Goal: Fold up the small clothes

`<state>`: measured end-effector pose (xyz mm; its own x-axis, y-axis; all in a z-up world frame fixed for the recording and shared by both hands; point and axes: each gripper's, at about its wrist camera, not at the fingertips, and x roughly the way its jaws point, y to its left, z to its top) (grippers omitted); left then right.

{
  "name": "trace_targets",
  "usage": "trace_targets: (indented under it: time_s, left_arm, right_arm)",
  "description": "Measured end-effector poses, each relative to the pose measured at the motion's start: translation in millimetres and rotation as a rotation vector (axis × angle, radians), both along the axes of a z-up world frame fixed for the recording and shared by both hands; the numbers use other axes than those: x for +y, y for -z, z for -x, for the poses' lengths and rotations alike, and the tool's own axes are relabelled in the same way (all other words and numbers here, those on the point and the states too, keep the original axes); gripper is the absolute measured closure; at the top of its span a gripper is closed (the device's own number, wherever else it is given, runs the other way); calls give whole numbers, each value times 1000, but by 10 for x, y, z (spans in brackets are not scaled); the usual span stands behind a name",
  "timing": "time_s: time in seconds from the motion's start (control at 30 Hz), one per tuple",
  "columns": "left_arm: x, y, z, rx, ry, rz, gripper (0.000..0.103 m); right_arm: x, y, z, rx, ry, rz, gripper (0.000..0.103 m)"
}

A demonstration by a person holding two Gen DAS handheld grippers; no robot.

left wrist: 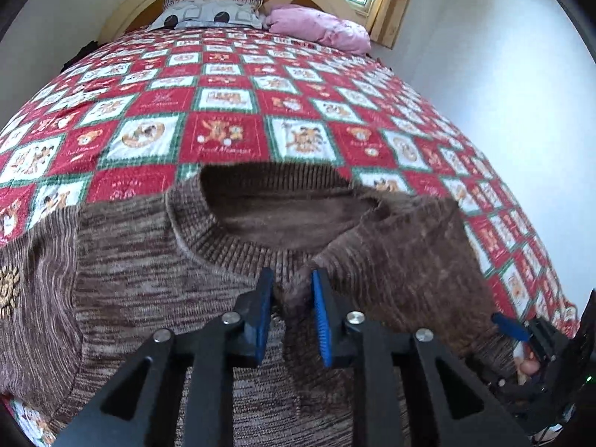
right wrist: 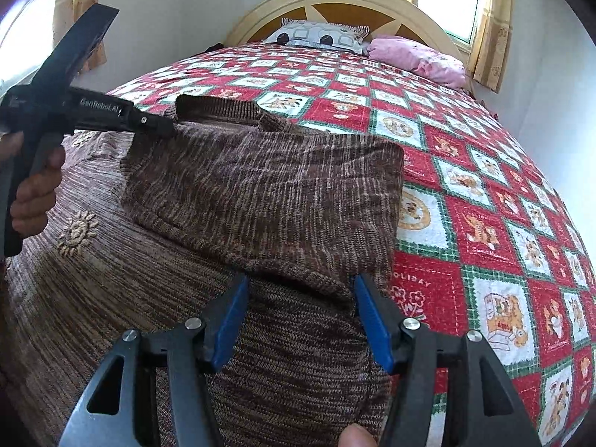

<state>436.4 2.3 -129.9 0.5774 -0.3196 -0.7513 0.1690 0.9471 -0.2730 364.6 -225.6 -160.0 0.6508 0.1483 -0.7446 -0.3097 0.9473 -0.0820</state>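
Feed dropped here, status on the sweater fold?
Left gripper pinching sweater below collar. Right gripper open over folded sleeve. Nothing blocking.

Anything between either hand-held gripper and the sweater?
Nothing visible. The left hand-held gripper pinches a fold of the brown knit sweater just below its collar; the right hand-held gripper's open jaws straddle the folded-over sleeve edge.

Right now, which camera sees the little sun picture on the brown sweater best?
The right wrist view. The stitched sun sits whole and sharp on the sweater, left of the folded-over part. In the left wrist view the same sun is squeezed against the left edge, partly cut off and blurred.
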Motion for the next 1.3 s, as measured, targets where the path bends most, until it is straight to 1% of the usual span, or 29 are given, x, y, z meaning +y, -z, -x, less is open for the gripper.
trace_targets:
  time_s: [0.03, 0.07, 0.1, 0.13, 0.17, 0.23, 0.3, 0.4, 0.47, 0.53, 0.57, 0.6, 0.63, 0.67, 0.73, 0.77, 0.9, 1.0, 1.07, 1.13, 1.17, 1.2, 1.23, 1.3]
  left_arm:
    - [47, -35, -15, -5, -12, 16, 78]
    - [78, -61, -11, -10, -19, 28, 76]
    - [117, -86, -3, -24, -29, 44, 71]
    - [150, -106, -16, -34, -43, 44, 67]
    - [176, -105, -36, -30, -59, 24, 62]
    - [216, -57, -66, -3, -64, 15, 62]
    - [234, 19, -69, 29, -71, 6, 62]
    - [262, 120, -45, 64, -77, 20, 62]
    - [281, 165, -16, 87, -73, 38, 62]
    - [284, 189, 18, 98, -66, 39, 62]
    - [277, 198, 27, 101, -57, 28, 62]
    - [278, 201, 34, 100, -51, 23, 62]
    - [285, 201, 41, 99, -42, 20, 62]
    - [290, 207, 42, 100, -33, 15, 62]
    - [300, 216, 33, 104, -17, 20, 62]
    - [295, 219, 25, 105, -10, 19, 62]
    - [238, 231, -6, 110, 4, 43, 62]
    - [146, 226, -34, 108, 21, 32, 65]
    - [151, 205, -56, 110, 12, 33, 65]
    - [178, 185, -73, 111, 5, 52, 65]
    - [182, 176, -78, 112, -1, 40, 64]
    - [188, 173, -75, 109, -5, 34, 64]
    - [197, 169, -72, 109, -7, 37, 64]
    - [212, 172, -63, 110, -16, 40, 60]
  right_arm:
    - [-8, -32, 12, -2, -3, -2, 43]
    - [2, -72, 35, -3, -7, -2, 43]
    - [27, -137, 55, 2, -16, -3, 43]
    - [60, -189, 67, 4, -24, -4, 43]
    - [110, -248, 77, 3, -43, -2, 43]
    - [305, -373, 87, -5, -114, 12, 43]
    - [566, -419, 59, 6, -196, 20, 43]
    - [951, -285, -50, 42, -301, 47, 43]
    - [1103, -125, -137, 55, -317, 87, 44]
    - [1172, 78, -250, 104, -314, 76, 59]
    - [1156, 101, -277, 112, -316, 37, 69]
    - [1109, 86, -280, 110, -308, -7, 86]
    - [1088, 75, -267, 109, -303, -9, 93]
    - [1065, 64, -248, 106, -301, -7, 98]
    - [1008, 52, -162, 116, -323, -10, 99]
    - [992, 58, -122, 117, -332, -4, 103]
    - [927, 125, 34, 116, -353, 20, 103]
    - [899, 123, 6, 123, -345, 3, 103]
    - [926, 82, 20, 95, -332, 44, 103]
    - [966, -22, 45, 64, -356, 23, 101]
    - [996, -58, 38, 55, -360, 22, 86]
    - [1054, -95, 24, 44, -363, 36, 52]
    - [1095, -111, 20, 41, -375, 34, 41]
    - [1207, -139, -17, 9, -396, 15, 39]
